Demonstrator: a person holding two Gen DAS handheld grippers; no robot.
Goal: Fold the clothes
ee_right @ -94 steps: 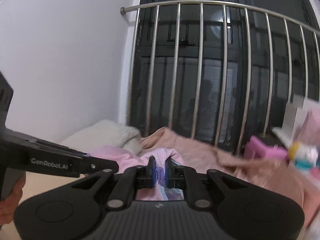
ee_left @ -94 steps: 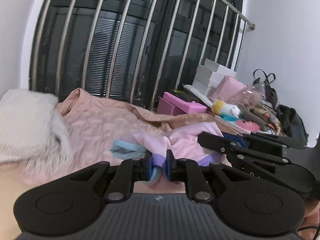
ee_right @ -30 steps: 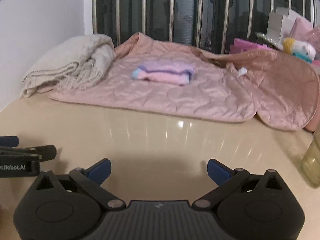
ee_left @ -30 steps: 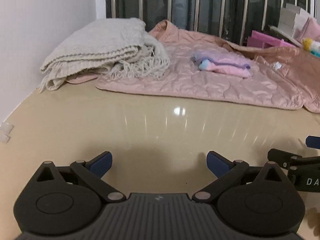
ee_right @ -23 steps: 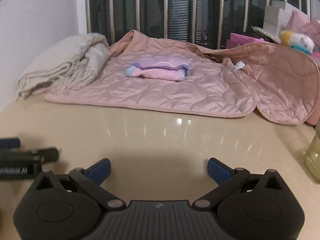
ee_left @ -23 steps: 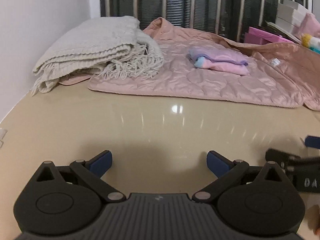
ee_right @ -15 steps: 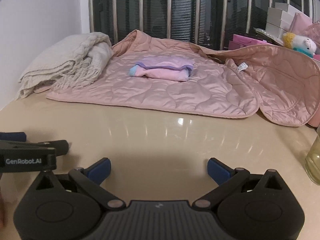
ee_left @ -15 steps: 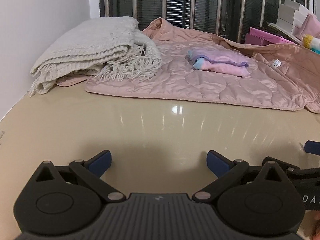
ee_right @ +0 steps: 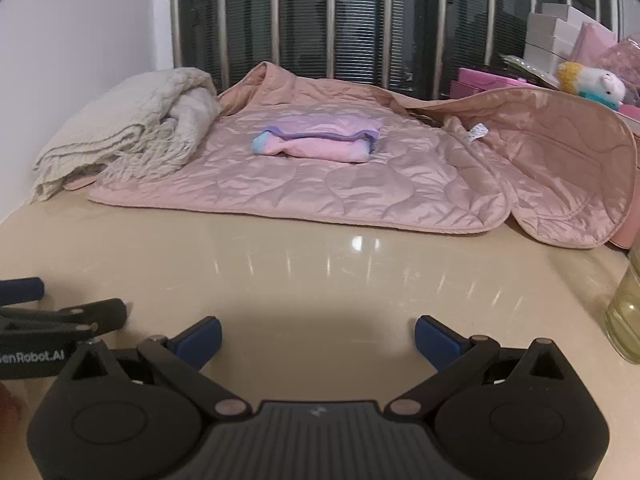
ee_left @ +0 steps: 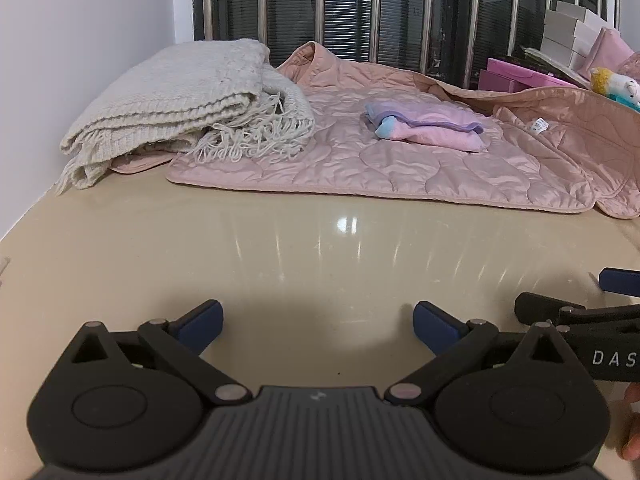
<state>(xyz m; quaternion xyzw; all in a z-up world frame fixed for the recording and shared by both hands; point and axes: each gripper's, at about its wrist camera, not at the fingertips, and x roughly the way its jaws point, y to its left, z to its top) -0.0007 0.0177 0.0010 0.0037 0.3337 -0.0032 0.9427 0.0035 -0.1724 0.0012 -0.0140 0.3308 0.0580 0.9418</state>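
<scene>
A folded pink garment with purple trim and a light blue cuff (ee_left: 428, 130) lies on a pink quilted blanket (ee_left: 400, 168) at the back of the beige table; it also shows in the right wrist view (ee_right: 320, 142). My left gripper (ee_left: 318, 326) is open and empty, low over the bare table near its front. My right gripper (ee_right: 318, 336) is open and empty too, beside the left one. Each gripper shows at the edge of the other's view, the right one (ee_left: 580, 312) and the left one (ee_right: 60, 316).
A folded cream knitted throw with fringe (ee_left: 188, 100) lies at the back left on the blanket (ee_right: 360, 184). Pink boxes (ee_left: 516, 76), white boxes and a plush toy (ee_right: 592, 82) stand at the back right. A glass with yellowish liquid (ee_right: 626, 312) stands at the right edge. Metal bars stand behind.
Three seconds ago both grippers were shut on the pink garment at the blanket. Now they are open, drawn back over the bare table, and the folded garment lies on the blanket.
</scene>
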